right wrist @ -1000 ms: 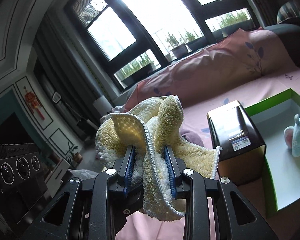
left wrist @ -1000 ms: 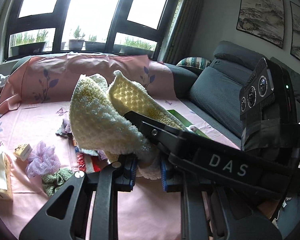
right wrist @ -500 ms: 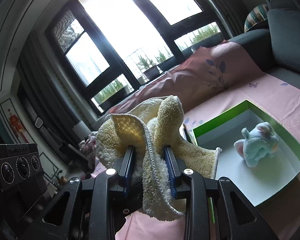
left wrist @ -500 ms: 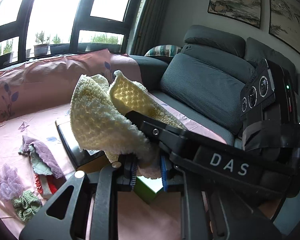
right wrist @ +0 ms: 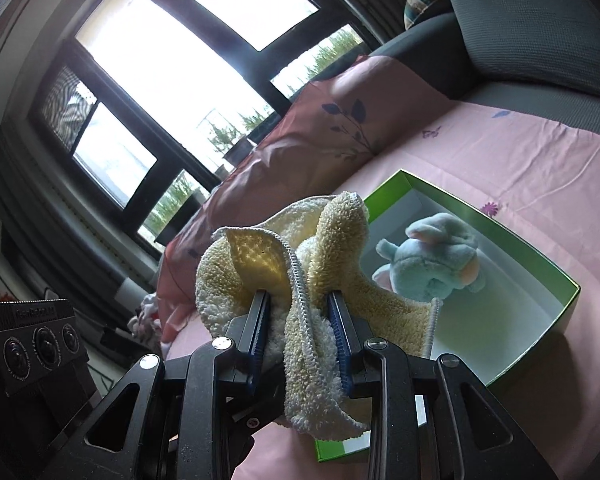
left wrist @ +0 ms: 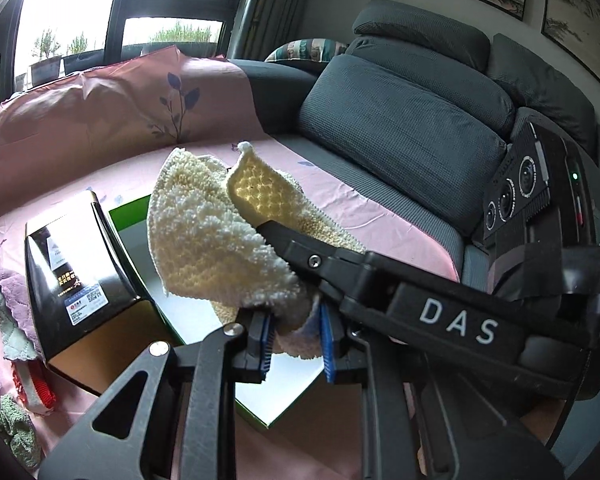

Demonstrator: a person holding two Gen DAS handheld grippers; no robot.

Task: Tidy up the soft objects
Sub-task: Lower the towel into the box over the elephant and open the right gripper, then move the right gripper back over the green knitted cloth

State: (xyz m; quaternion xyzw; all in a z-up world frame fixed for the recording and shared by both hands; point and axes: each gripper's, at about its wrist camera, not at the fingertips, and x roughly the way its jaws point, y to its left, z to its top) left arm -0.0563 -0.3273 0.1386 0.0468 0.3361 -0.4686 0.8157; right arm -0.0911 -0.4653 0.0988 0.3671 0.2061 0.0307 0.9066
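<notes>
Towel (right wrist: 332,264) now over box rim (right wrist: 512,236)

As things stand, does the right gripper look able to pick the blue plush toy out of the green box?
Probably not yet. The right gripper is shut on the yellow towel, which the left gripper also grips. The plush toy lies uncovered in the open green box, so only the full jaws block it.

Both tools are matte black plastic with triangular cut-outs in their frames and round silver screws at the joints. The left tool (left wrist: 296,336) has two fingers lined with ribbed blue pads (left wrist: 266,344). The right tool (right wrist: 302,334) has matching blue pads (right wrist: 340,340). Its side arm bears white letters "DAS" and carries a black block with three round lenses and a green light.
</notes>
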